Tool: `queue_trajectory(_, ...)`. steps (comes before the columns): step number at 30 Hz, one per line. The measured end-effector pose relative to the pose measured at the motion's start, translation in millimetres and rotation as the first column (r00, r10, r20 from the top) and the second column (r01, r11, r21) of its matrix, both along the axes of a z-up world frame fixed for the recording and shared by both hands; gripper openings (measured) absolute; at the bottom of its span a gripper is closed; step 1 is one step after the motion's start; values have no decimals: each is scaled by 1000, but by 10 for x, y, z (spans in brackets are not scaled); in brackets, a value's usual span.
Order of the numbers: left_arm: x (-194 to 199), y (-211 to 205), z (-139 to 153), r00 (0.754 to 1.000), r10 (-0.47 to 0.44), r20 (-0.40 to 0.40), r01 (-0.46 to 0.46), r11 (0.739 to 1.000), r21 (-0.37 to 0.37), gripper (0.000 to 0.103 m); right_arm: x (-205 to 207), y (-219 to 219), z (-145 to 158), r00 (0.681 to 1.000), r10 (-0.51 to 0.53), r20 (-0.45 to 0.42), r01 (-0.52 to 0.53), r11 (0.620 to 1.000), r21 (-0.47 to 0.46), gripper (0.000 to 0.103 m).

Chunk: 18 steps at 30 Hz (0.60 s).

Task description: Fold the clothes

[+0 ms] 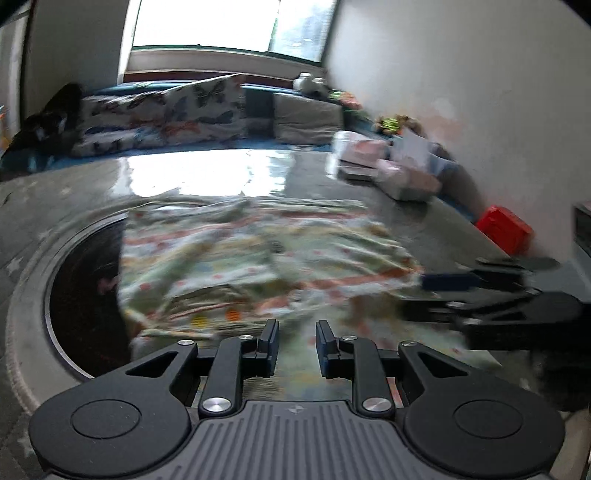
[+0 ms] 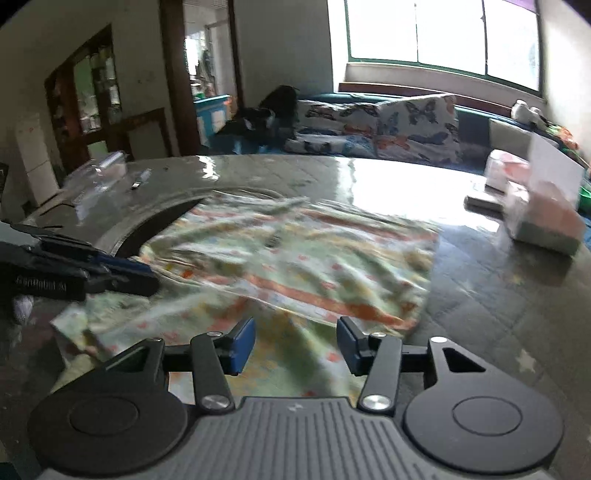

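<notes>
1. The patterned garment [image 1: 266, 273] lies spread on the grey table [image 1: 424, 221], partly folded, with one layer turned over on top of another. Its print is pale green with orange bands and small coloured spots.
2. On one side the garment hangs over a dark round inset [image 1: 85, 288] in the table top and covers part of it.
3. The left gripper [image 1: 296, 345] hovers over the near edge of the garment. Its jaws stand a narrow gap apart, and cloth shows through the gap beneath them, not pinched.
4. The right gripper [image 2: 296, 345] is also above the garment's near edge. Its jaws stand wider apart, with nothing caught between them.
5. Each gripper appears in the other's view, both close together at the garment's near edge.
6. Motion blur softens the cloth, so whether either fingertip touches the fabric cannot be settled.
7. Beyond the garment, pale boxes [image 2: 532, 199] sit near the table edge.
8. Farther behind the garment, butterfly-print cushions [image 2: 402, 125] rest on a bench under the window [image 2: 443, 33].
</notes>
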State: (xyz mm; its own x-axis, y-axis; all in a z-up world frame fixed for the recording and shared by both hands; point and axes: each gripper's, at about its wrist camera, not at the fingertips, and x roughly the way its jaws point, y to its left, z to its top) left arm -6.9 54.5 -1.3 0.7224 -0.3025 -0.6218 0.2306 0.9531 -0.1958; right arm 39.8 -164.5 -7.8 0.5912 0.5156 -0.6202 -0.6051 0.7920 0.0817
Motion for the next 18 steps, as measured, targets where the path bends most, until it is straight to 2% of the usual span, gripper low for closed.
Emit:
queue_trajectory(2,-25,-66,-30,1000,-26,-7,26,1000,13,24,-24,109,-10,1000,25,1,-25,1000,0,59)
queue_trajectory(7,-68,-77,-175,999,-26,-31,28,999,43,29,-111,247,-129,998,65,-19,-66,997,-41,61)
queue_trajectory(11,-176,-43,-137,999,-25,-29,26,999,39,34,-252,224,-120,997,71,6,-71,994,-79,66)
queue_trajectory(13,-259,-30,-124,999,-34,-13,34,998,44,41,-338,160,-74,997,70,16,-69,995,-72,67)
queue_trajectory(16,-326,-14,-203,999,-28,-30,30,998,54,41,-429,78,-85,998,56,17,-54,995,-79,67)
queue_trajectory(18,-365,-33,-219,1000,-26,-10,27,997,69,41,-451,31,-150,999,40,-2,-40,995,-86,68)
